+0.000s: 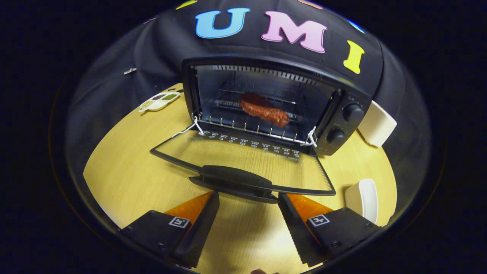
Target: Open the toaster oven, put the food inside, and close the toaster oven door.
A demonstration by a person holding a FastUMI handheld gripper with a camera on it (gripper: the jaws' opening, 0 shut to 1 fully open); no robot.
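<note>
- Wooden desk (125,171), round-edged
- White divided dish (159,101) with small fillings, at the desk's far left
- White box (377,124) at the far right
- White bowl (364,199), near right edge

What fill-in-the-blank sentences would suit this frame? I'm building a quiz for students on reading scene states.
1. The toaster oven door is folded down and stands ____.
2. The piece of meat lies on the wire ____ inside the oven.
3. The gripper has its fingers spread ____, with nothing between them, just short of the door handle.
4. The oven stands on a wooden ____.

Missing words: open; rack; open; table
</note>
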